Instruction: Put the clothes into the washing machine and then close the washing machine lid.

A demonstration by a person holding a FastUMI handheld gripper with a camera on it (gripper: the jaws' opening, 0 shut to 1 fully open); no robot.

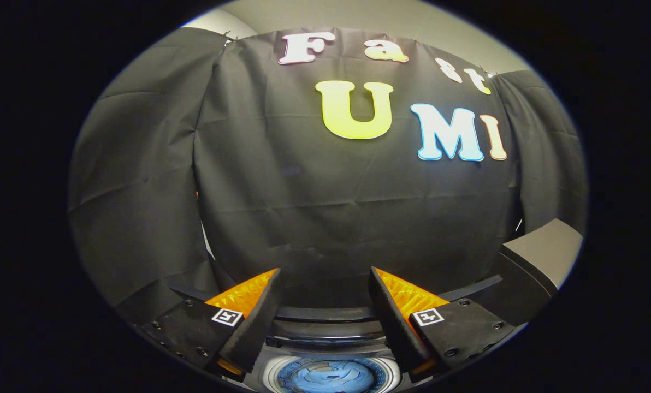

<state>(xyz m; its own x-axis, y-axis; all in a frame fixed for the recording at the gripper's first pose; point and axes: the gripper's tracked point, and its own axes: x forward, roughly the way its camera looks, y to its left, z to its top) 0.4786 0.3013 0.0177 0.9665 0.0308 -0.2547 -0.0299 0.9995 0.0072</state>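
Observation:
My gripper is open, its two fingers spread wide with nothing between them, held high and facing the black cloth wall. Below and between the fingers I see the top of the washing machine, its round drum opening uncovered. Inside the drum lies a blue garment. The raised lid's dark back edge runs across just beyond the drum. The fingers are above the machine and touch nothing.
A grey box-like surface stands to the right of the machine, beyond the right finger. The black cloth wall hangs close behind the machine, with a side panel at the left.

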